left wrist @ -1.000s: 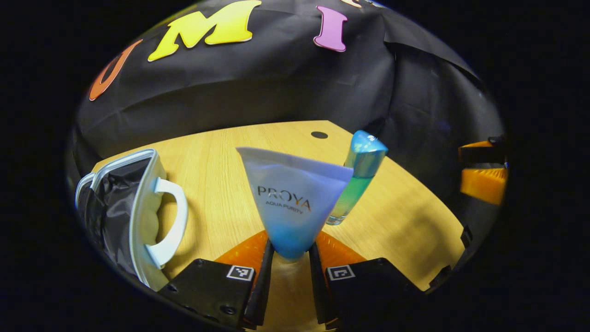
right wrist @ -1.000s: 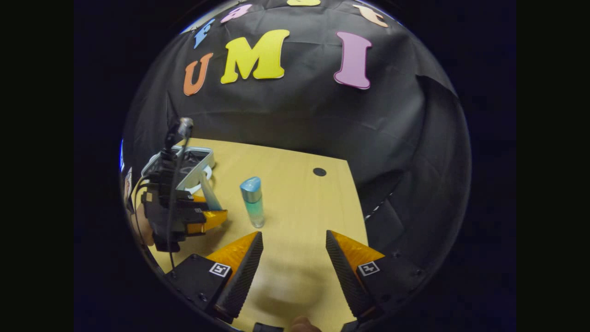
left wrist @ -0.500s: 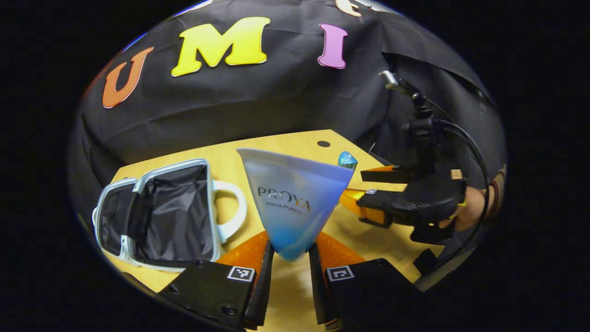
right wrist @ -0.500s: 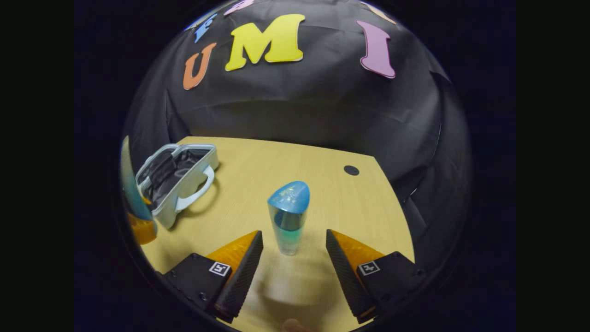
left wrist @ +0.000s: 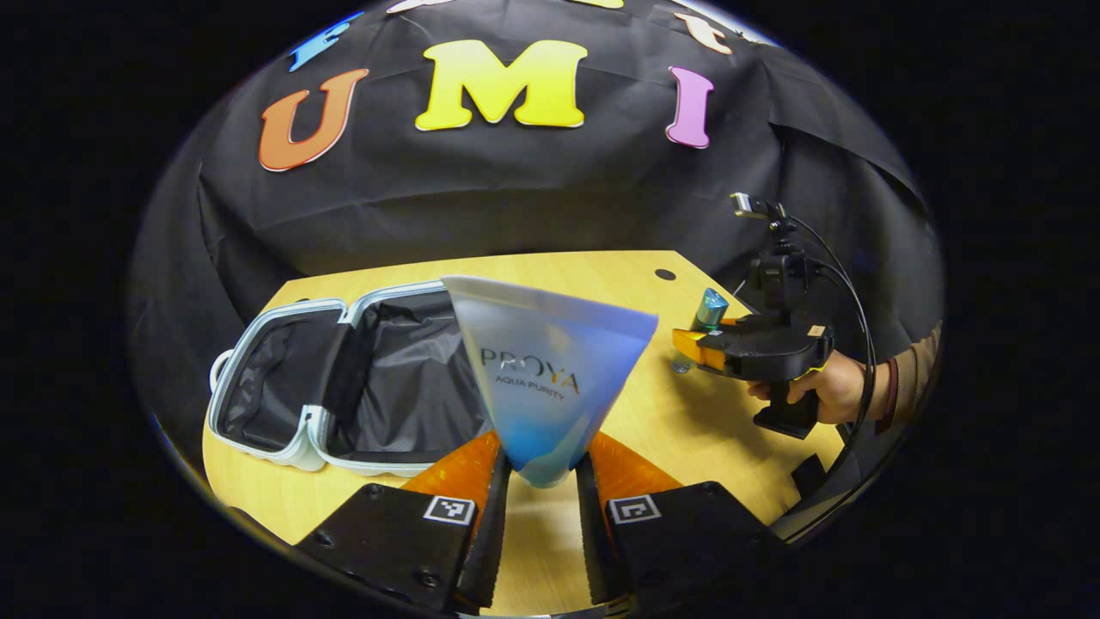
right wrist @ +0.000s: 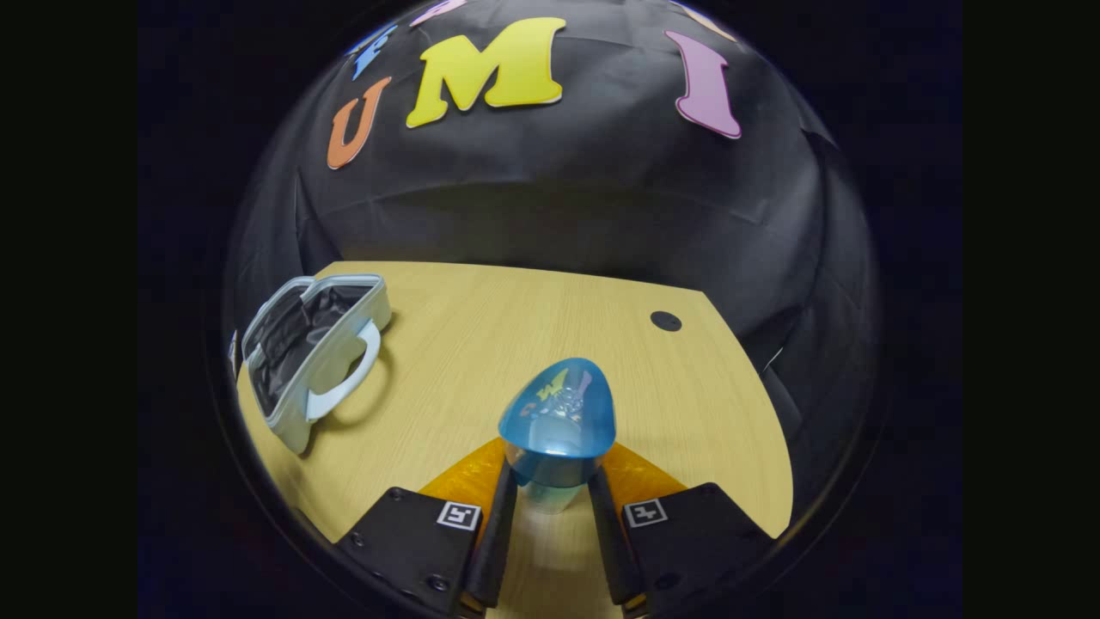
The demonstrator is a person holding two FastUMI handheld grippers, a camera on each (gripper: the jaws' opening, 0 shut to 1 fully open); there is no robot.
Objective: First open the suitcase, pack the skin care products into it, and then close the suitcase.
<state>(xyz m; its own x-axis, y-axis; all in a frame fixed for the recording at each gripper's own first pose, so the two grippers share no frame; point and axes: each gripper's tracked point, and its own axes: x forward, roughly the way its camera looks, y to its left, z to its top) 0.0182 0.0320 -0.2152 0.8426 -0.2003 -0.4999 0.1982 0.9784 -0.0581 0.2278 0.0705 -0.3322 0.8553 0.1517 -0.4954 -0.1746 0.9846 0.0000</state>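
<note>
My left claw (left wrist: 541, 481) grips one frosted blue tube (left wrist: 546, 370); my right claw (right wrist: 553, 507) clamps one blue-capped bottle (right wrist: 557, 421). One suitcase (left wrist: 344, 378) gapes at nine o'clock.

Black cloth wall (right wrist: 559, 206); light wooden table (right wrist: 481, 327).

Dim booth, light from overhead. Wooden table (right wrist: 550, 335) evenly lit, soft shadow under the suitcase (right wrist: 305, 352) handle. Glare spot on the bottle (right wrist: 557, 413) cap. Black wall cloth (left wrist: 533, 189) swallows light, faint creases visible. Strong fisheye bend at the edges, rim slightly soft; centre sharp, no motion blur.
</note>
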